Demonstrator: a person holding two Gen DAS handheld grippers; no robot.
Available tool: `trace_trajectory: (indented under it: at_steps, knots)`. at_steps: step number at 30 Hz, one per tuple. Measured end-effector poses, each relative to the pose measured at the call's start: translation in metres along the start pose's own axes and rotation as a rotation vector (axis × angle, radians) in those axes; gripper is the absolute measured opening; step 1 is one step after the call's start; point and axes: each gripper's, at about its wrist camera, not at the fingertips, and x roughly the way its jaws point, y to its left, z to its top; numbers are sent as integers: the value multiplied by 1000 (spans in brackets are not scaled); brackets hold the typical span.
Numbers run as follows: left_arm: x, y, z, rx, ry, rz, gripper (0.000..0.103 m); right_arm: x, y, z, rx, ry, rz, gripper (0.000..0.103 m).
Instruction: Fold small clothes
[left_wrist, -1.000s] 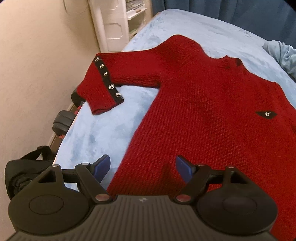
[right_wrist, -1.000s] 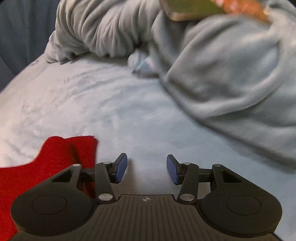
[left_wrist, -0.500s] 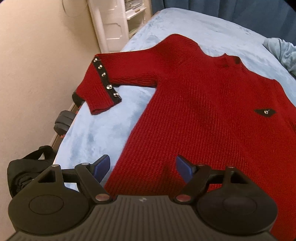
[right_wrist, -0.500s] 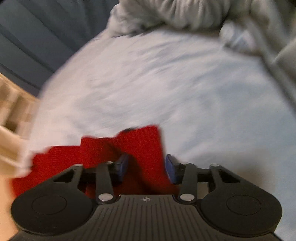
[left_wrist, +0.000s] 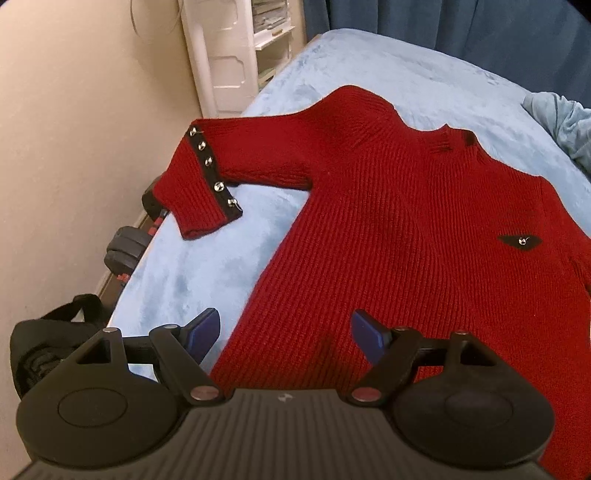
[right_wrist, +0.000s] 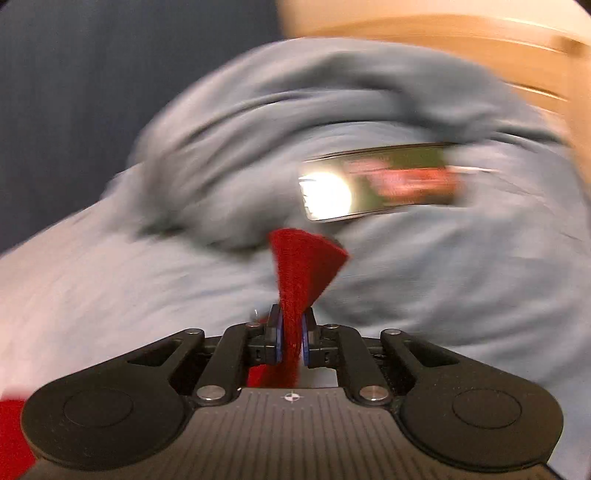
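The red knit sweater (left_wrist: 399, 236) lies flat on the light-blue bedspread (left_wrist: 207, 273), its long axis running from the hem at lower centre to the collar at upper right, one buttoned sleeve reaching to the upper left. A second ago the right gripper (right_wrist: 291, 338) was empty; its jaws have just been closing and now pinch a red cuff. The left gripper (left_wrist: 286, 332) hovers spread wide over the hem, unchanged.
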Motion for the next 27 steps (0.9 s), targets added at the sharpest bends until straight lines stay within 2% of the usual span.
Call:
trace_trajectory:
  at_steps: [1,3,5,7,10,13,16,18,21,23,27]
  knots:
    - [0,0,-1,-3,1,-4,83,7,-6,3,0,32,-46,25]
    - [-3,2,-3,-13,-2,-12,83,12,-17,8,1,35,-162,25]
    - [-5,5,-3,-18,-9,-19,83,7,-24,9,11,47,-171,28]
    - [-6,8,-2,-21,-17,-19,85,-3,-21,6,15,71,-115,33]
    - [-2,13,8,-45,-21,-26,90,-20,-3,-9,-42,137,61,35]
    - [1,24,25,-117,-64,-22,103,-48,33,-41,-178,201,237,39]
    - [12,43,46,-166,-132,32,103,-79,70,-83,-313,269,381,40]
    - [24,59,58,-193,-146,59,103,-98,88,-111,-369,316,433,40]
    - [48,86,76,-224,-150,58,103,-123,108,-146,-406,379,485,40]
    - [68,93,91,-201,-118,34,103,-136,117,-165,-412,421,498,40]
    - [129,95,121,-148,16,23,102,-160,143,-195,-455,497,509,40]
